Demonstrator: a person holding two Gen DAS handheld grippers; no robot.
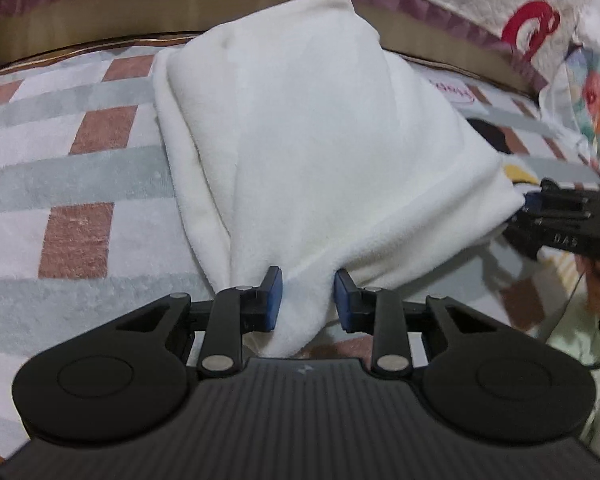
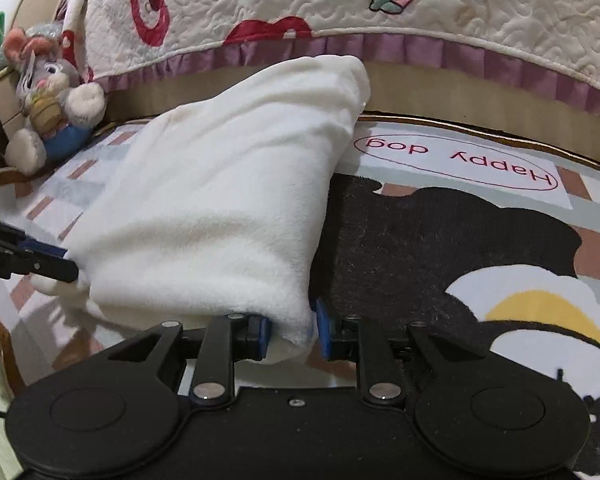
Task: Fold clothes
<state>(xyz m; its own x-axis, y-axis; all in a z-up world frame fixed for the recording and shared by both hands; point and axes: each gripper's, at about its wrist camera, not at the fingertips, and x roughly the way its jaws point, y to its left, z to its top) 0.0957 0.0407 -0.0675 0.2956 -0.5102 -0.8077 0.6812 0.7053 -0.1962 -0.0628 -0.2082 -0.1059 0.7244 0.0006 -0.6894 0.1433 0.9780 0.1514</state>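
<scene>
A white fleece garment (image 1: pixel 308 148) lies partly folded on a checked rug, its near edge lifted. My left gripper (image 1: pixel 308 300) is shut on the garment's near left corner, which bunches between the blue pads. My right gripper (image 2: pixel 292 332) is shut on the near right corner of the same white fleece garment (image 2: pixel 220 208). The right gripper also shows in the left wrist view (image 1: pixel 532 204) at the cloth's right corner. The left gripper shows in the right wrist view (image 2: pixel 66 262) at the left edge. The cloth hangs taut between the two grippers.
The checked rug (image 1: pixel 80 184) has a black dog print (image 2: pixel 440 240) and the words "Happy dog" (image 2: pixel 456 164). A quilted bed cover with a purple frill (image 2: pixel 380 8) hangs behind. A plush rabbit (image 2: pixel 48 92) sits at the far left.
</scene>
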